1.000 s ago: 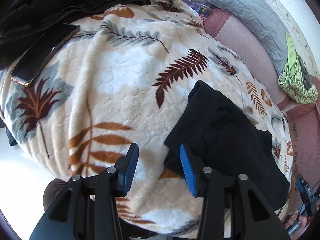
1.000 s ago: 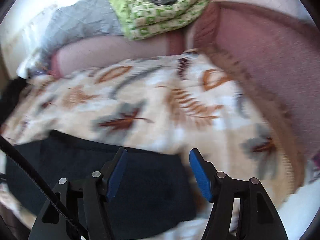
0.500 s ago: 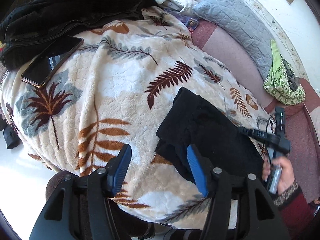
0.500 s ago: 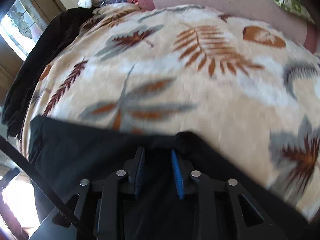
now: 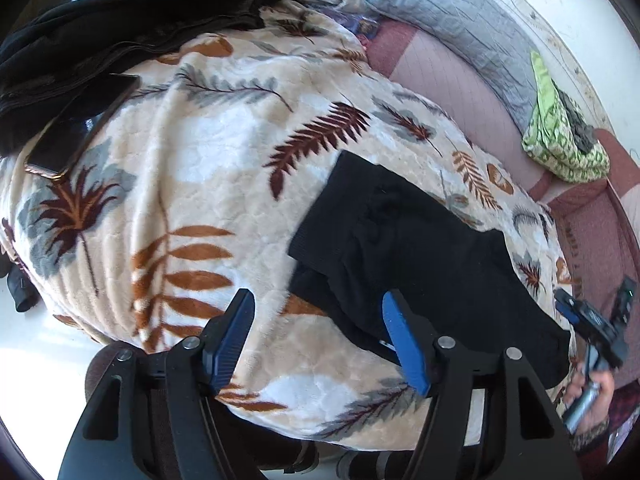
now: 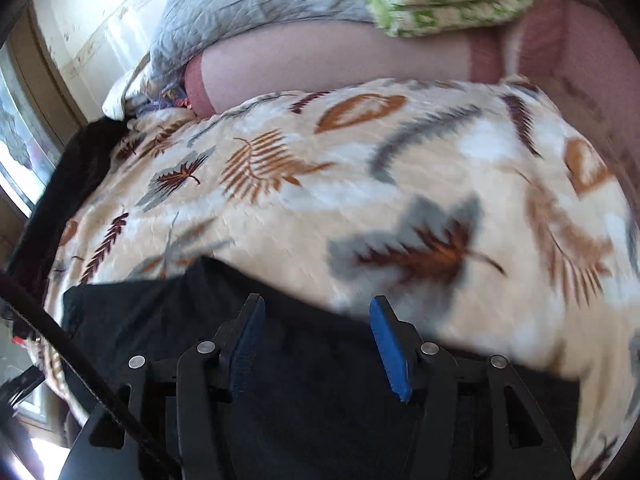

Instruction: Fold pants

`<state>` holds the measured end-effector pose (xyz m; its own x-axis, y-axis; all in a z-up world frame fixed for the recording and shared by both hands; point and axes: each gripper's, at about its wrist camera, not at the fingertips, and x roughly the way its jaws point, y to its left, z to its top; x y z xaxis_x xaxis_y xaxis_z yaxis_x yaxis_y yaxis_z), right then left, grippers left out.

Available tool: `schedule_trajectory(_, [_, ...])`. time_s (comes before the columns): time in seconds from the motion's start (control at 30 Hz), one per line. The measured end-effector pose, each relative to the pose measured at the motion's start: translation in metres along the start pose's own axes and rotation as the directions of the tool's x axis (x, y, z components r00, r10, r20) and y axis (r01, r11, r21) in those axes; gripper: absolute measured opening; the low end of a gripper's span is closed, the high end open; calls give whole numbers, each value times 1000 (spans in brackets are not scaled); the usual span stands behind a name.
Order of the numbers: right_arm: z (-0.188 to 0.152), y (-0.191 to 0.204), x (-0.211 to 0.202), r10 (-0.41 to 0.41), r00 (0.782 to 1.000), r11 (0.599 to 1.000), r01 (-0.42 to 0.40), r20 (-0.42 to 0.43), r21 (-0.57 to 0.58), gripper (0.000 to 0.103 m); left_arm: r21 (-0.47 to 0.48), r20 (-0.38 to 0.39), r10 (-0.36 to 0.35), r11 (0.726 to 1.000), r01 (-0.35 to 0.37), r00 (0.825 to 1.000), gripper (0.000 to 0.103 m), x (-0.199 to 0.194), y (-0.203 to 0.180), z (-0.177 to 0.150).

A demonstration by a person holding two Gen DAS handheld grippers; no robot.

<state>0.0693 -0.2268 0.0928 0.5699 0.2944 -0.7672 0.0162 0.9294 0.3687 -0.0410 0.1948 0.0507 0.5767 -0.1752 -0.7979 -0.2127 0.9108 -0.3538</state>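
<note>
1. Between the blue pads of the left hand-held gripper (image 5: 320, 340) lies bare blanket only; its jaws stand apart and have just been opening, with nothing clamped.
2. Its right pad sits over the near edge of the black pants (image 5: 420, 264), which lie folded into a compact dark block on the leaf-print blanket (image 5: 192, 152) covering the bed.
3. Over the same pants (image 6: 320, 380) hangs the right hand-held gripper (image 6: 316, 344), jaws apart after just opening, the black cloth below them and not pinched.
4. At the left view's right edge a person's hand (image 5: 592, 396) grips the handle of that right tool.
5. Farther out, a dark phone (image 5: 80, 128) rests on the blanket, just beside a heap of black clothing (image 5: 132, 28).
6. Beyond the blanket runs a pinkish sofa back (image 5: 460, 92), with a grey quilted pillow (image 5: 472, 24) and a green patterned cloth bundle (image 5: 560, 136) on top.
</note>
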Motion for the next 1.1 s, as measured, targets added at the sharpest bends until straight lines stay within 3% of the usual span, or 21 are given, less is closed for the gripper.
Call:
schedule_trajectory(0.13, [-50, -50, -43, 116, 993, 986, -117, 16, 116, 63, 62, -39, -20, 998, 23, 999, 66, 12, -34, -5])
schedule_trajectory(0.2, [-74, -63, -47, 216, 976, 960, -212, -2, 183, 64, 90, -58, -40, 995, 46, 997, 66, 15, -52, -7])
schedule_trajectory(0.27, [-87, -63, -41, 246, 969, 952, -236, -25, 194, 64, 126, -77, -61, 990, 71, 995, 66, 16, -74, -11])
schedule_trajectory(0.4, [-88, -86, -36, 122, 992, 978, -117, -16, 173, 58, 207, -84, -84, 973, 100, 993, 68, 6, -108, -19])
schedule_trajectory(0.47, [-82, -107, -47, -12, 999, 985, 6, 30, 175, 52, 250, -68, -70, 965, 85, 995, 73, 0, -119, -22])
schedule_trajectory(0.53, [-78, -131, -62, -123, 990, 967, 104, 68, 232, 60, 275, -57, -44, 960, 58, 997, 74, 0, -124, -24])
schedule_trajectory(0.57, [-78, -145, -71, -200, 977, 946, 172, 77, 276, 69, 280, -60, -35, 959, 51, 998, 74, 2, -125, -24])
schedule_trajectory(0.6, [-82, -160, -83, -229, 968, 927, 187, 98, 325, 70, 279, -68, -30, 959, 48, 997, 74, 5, -125, -24])
schedule_trajectory(0.73, [-106, -191, -116, -131, 977, 891, 43, 166, 451, 70, 293, -117, -25, 954, 58, 993, 74, 19, -135, -23])
schedule_trajectory(0.87, [-125, -177, -124, -48, 986, 903, -26, 160, 429, 70, 383, -124, -39, 920, 84, 991, 74, 27, -174, -21])
schedule_trajectory(0.93, [-134, -165, -121, 24, 988, 902, -87, 152, 422, 70, 439, -139, -71, 890, 126, 988, 74, 31, -203, -19])
schedule_trajectory(1.0, [-148, -150, -115, 125, 981, 877, -180, 152, 445, 70, 487, -167, -106, 856, 176, 980, 74, 37, -233, -20])
schedule_trajectory(1.1, [-162, -140, -104, 223, 964, 842, -266, 147, 469, 70, 554, -251, -161, 785, 278, 954, 74, 56, -292, -26])
